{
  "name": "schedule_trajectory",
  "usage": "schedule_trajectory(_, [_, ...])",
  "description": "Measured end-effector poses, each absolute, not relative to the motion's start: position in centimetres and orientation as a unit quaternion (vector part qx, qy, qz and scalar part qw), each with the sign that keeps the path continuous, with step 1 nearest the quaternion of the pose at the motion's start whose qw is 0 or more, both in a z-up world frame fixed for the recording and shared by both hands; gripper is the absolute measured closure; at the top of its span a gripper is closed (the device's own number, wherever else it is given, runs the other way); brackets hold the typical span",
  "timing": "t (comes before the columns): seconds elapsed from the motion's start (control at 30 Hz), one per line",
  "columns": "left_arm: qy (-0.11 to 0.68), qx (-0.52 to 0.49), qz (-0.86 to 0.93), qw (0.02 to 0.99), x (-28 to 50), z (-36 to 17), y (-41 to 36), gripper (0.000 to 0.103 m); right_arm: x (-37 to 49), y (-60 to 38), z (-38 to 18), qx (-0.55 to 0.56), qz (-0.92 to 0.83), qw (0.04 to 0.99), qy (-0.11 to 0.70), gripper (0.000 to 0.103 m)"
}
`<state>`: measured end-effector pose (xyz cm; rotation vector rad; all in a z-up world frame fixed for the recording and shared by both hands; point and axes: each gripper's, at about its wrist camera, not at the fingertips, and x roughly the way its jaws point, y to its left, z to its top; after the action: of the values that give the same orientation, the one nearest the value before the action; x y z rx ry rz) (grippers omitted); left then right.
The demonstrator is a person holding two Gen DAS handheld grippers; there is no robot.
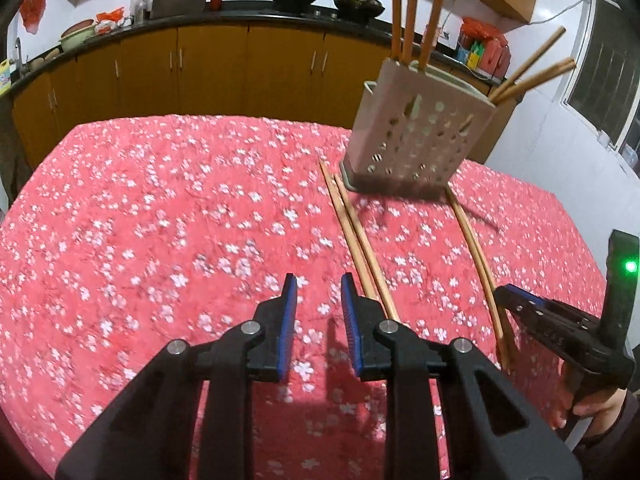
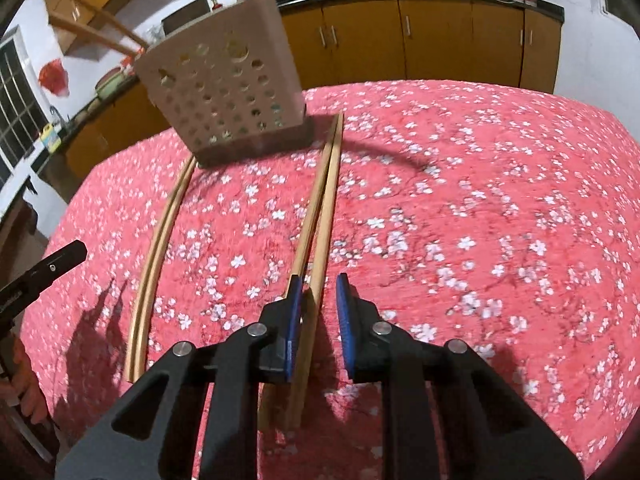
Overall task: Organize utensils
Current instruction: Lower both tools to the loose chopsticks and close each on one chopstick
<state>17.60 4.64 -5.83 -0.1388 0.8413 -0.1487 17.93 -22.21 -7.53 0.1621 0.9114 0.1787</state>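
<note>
Several chopsticks (image 1: 408,12) are already stood in the perforated holder (image 1: 420,132), seen beyond both tools on the bench (image 1: 160,220). Two pairs are left lying flat. One pair (image 2: 320,216) runs between the narrowly parted, not yet clamped pads of the right tool (image 2: 316,292); the other pair (image 1: 356,236) lies just right of the empty, slightly open left tool (image 1: 318,292).

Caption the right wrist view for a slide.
Right gripper straddles a chopstick pair on the floral tablecloth, perforated holder beyond.

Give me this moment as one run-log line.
left gripper: open, empty, beside a chopstick pair | right gripper: open, astride other chopstick pair | holder: upright, holds chopsticks
</note>
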Motion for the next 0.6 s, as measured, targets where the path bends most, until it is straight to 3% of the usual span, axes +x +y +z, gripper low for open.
schedule_trajectory(0.1, [0.413, -0.070, -0.082, 0.904, 17.6, -6.2, 4.0, 0.079, 17.9, -22.1, -7.7, 0.059, 0.072, 0.895, 0.436, 0.095])
schedule_trajectory(0.6, [0.448, -0.060, -0.120, 0.884, 17.7, -8.9, 0.4, 0.080, 18.2, -26.1, -8.2, 0.092, 0.001, 0.900, 0.426, 0.095])
